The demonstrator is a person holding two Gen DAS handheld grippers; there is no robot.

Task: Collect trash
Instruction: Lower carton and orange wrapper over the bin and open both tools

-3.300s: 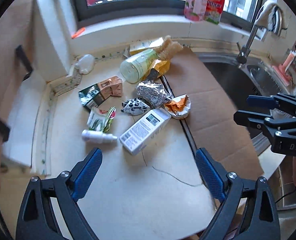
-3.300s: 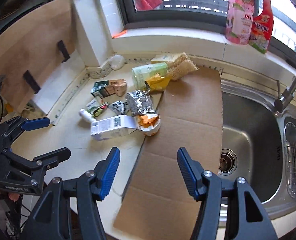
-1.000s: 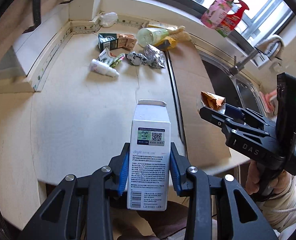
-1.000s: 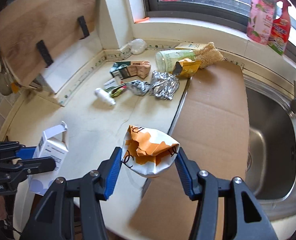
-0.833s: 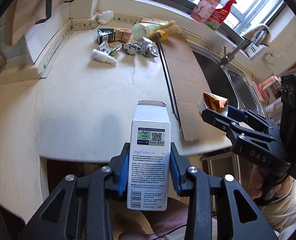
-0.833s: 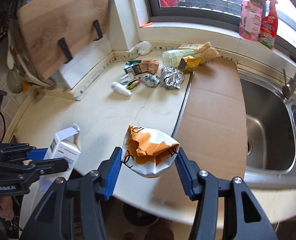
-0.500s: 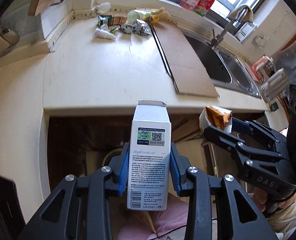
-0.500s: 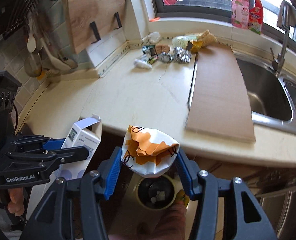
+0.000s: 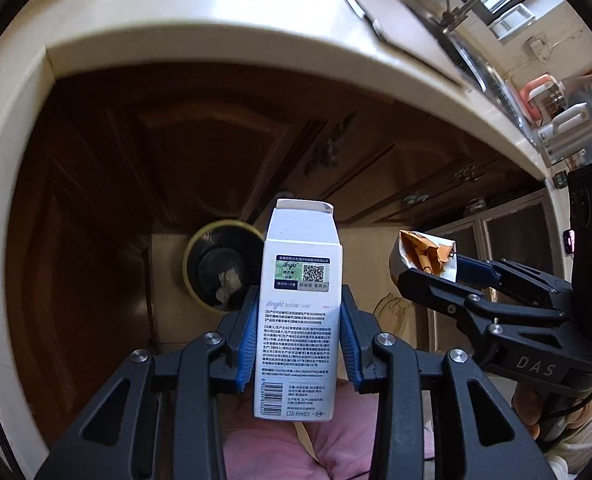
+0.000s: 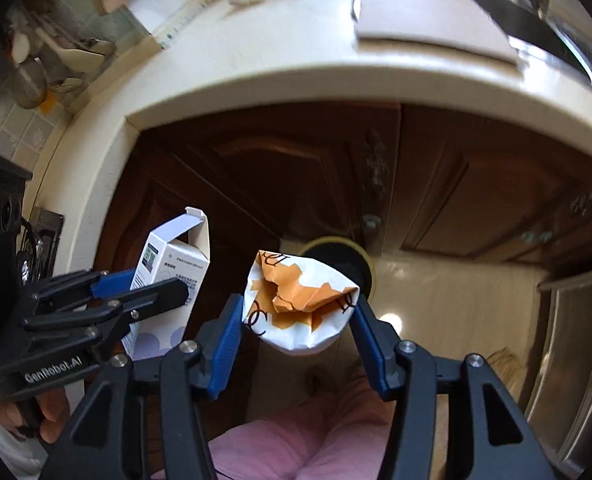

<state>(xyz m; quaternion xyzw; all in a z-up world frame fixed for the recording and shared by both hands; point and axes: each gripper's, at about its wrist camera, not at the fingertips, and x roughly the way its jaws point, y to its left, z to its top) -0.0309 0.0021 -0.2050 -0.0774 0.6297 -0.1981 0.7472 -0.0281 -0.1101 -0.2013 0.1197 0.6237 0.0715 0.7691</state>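
Note:
My left gripper (image 9: 298,344) is shut on a tall white carton (image 9: 300,312) with a QR label, held upright below the counter edge. The carton also shows in the right wrist view (image 10: 168,276). My right gripper (image 10: 298,340) is shut on a crumpled white and orange paper cup (image 10: 300,304), also seen in the left wrist view (image 9: 424,258). A round trash bin (image 9: 216,268) with a yellow rim stands on the floor below, just left of the carton. In the right wrist view the bin (image 10: 346,260) sits partly hidden behind the cup.
The cream countertop edge (image 9: 216,36) curves overhead, with dark wooden cabinet doors (image 9: 216,148) under it. A cardboard sheet (image 10: 428,28) and the sink (image 10: 544,20) are on top. Pink clothing (image 10: 296,448) fills the bottom of both views.
Both grippers have dropped from counter height to below the counter edge, carrying the carton and the cup. The bin on the floor is now larger and closer.

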